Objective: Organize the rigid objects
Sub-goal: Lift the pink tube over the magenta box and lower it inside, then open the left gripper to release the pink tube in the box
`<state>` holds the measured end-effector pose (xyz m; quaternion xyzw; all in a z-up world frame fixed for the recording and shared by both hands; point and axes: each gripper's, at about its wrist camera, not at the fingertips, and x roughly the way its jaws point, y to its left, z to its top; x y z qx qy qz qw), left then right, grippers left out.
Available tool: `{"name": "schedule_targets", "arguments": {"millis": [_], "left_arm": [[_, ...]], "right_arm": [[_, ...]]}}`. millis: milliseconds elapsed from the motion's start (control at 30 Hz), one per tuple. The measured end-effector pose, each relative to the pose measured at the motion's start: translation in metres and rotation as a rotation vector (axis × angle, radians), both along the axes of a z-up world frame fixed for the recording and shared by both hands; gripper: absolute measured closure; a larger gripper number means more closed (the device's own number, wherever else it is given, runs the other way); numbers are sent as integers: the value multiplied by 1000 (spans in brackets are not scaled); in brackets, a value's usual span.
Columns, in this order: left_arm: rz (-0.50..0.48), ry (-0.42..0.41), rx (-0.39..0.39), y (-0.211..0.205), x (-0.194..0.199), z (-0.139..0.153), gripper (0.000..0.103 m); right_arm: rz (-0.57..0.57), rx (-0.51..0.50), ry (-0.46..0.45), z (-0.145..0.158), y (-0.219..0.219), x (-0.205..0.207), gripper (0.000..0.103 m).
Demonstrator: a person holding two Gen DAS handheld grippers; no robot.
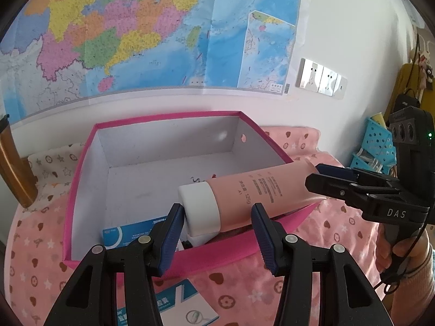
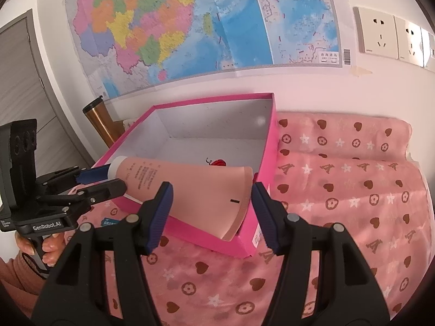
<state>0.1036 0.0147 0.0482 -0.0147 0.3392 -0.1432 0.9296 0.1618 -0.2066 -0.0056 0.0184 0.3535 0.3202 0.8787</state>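
Left claw (image 1: pixel 216 229): pinching the white cap end of the pink tube (image 1: pixel 261 193). Right claw (image 2: pixel 212 212): pinching the tube's flat crimped end. Tube: held level across the pink box (image 1: pixel 81 163), above its near rim.

Risk: uneven release likely tips it outside. Room: box floor mostly bare; blue carton (image 1: pixel 130 235) at near wall.

A colourful wall map (image 1: pixel 141 35) hangs above wall sockets (image 1: pixel 320 78), beside a copper tumbler (image 2: pixel 99 121) and blue baskets (image 1: pixel 376 146).
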Motion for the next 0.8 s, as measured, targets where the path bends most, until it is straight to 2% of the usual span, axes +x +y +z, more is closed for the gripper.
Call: {"name": "schedule_targets", "arguments": {"millis": [800], "left_arm": [[17, 45, 3, 5, 23, -12, 51]], "right_arm": [[-2, -55, -3, -6, 10, 13, 41]]}}
